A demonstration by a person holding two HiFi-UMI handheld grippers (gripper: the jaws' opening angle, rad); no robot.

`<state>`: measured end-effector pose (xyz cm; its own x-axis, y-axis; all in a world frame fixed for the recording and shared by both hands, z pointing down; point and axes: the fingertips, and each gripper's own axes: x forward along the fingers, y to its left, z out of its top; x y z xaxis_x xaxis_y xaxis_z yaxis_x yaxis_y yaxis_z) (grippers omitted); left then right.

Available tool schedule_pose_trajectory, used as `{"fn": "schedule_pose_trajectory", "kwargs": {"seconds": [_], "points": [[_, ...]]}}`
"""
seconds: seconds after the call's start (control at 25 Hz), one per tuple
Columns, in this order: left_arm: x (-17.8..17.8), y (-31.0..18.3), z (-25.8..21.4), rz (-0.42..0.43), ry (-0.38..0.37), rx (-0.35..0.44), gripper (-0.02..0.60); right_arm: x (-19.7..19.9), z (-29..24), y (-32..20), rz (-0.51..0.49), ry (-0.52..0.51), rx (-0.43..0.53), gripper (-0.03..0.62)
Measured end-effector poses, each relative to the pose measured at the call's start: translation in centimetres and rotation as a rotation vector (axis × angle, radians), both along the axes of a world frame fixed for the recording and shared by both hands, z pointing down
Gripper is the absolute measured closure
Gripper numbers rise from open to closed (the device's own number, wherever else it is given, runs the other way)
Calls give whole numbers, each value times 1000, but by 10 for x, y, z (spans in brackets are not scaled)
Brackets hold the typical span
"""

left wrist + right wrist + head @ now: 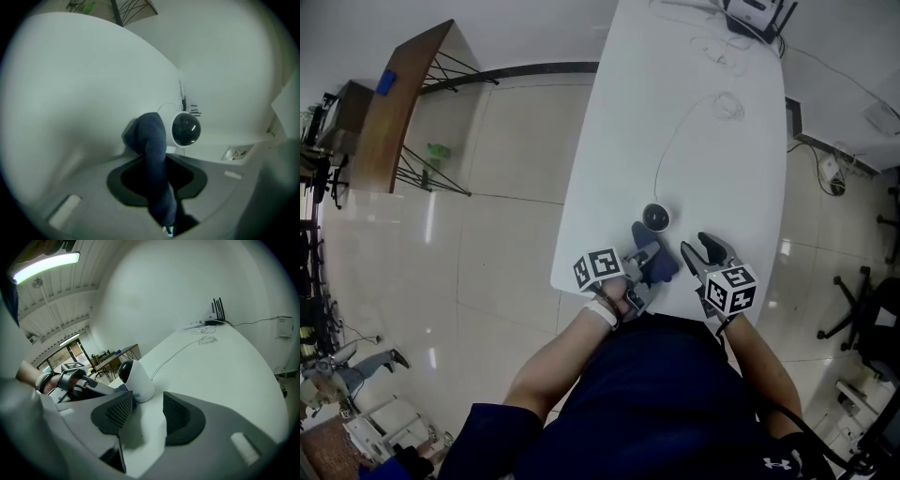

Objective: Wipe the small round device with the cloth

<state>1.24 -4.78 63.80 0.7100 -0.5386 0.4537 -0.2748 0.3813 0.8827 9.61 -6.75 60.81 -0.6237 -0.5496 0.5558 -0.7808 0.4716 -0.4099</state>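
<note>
So that the small round device point(185, 130) on the counter point(675, 94) can be wiped, the cloth point(152, 136) is pinched at its six o'clock by the fingers of the left gripper point(157, 176); the right gripper point(145, 404) is held at four o'clock, fingers spread and empty.

Left gripper view: cloth point(152, 136) masks inner pad faces of left hand-held gripper point(157, 173); its lower end lost in shadow. Right gripper view: cloth mostly behind a jaw; marking point(137, 396) at base of small round device point(137, 378) too small to read. Head view: tabletop point(675, 122) far end cropped at top.
</note>
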Motion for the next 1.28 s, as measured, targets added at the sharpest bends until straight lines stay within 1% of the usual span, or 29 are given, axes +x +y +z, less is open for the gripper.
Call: {"fn": "schedule_pose_trajectory", "kwargs": {"seconds": [0.16, 0.24, 0.28, 0.32, 0.4, 0.48, 0.56, 0.68, 0.72, 0.76, 0.8, 0.84, 0.88, 0.92, 1.0, 1.04, 1.08, 1.16, 1.2, 1.24, 1.28], "points": [[0, -2, -17, -51, 27, 49, 477, 3, -1, 5, 2, -7, 3, 384], [1, -4, -29, -50, 8, 93, 477, 5, -2, 8, 0, -8, 8, 385], [0, -3, -34, -39, -22, 119, 477, 6, -2, 9, 0, -9, 10, 385], [-1, -3, -38, -22, -67, 146, 477, 6, -2, 11, 1, -11, 13, 387], [-4, -2, -45, 28, -186, 206, 477, 8, -4, 15, 5, -12, 18, 388], [-6, -2, -53, 101, -313, 276, 477, 10, -7, 17, 8, -10, 26, 390], [-5, -3, -64, 209, -452, 369, 476, 11, -10, 19, 10, -7, 38, 393], [-1, -8, -80, 412, -723, 526, 476, 14, -15, 19, 20, -2, 54, 393], [3, -9, -84, 479, -787, 573, 474, 16, -17, 18, 26, 2, 58, 393], [10, -9, -87, 531, -813, 616, 474, 18, -18, 17, 30, 4, 62, 393], [18, -9, -93, 563, -795, 654, 474, 18, -20, 16, 30, -7, 64, 393], [26, -8, -100, 572, -734, 689, 474, 16, -24, 16, 26, -48, 63, 393], [32, -7, -109, 563, -638, 721, 474, 12, -34, 17, 19, -141, 53, 393], [36, -6, -120, 542, -524, 752, 474, 7, -47, 18, 14, -292, 27, 393], [38, -5, -140, 504, -311, 805, 474, 1, -78, 19, 12, -665, -57, 388], [37, -3, -150, 503, -221, 830, 474, 0, -90, 19, 1, -803, -88, 373], [36, 0, -158, 511, -137, 854, 474, -1, -99, 21, -22, -883, -107, 354], [32, 8, -176, 528, 17, 897, 474, -8, -111, 25, -88, -950, -125, 319], [30, 11, -184, 529, 80, 909, 474, -12, -117, 27, -121, -975, -133, 309], [28, 13, -190, 529, 125, 914, 474, -17, -122, 30, -151, -1003, -140, 309], [26, 15, -195, 530, 154, 914, 474, -22, -128, 33, -178, -1029, -146, 309]]}}
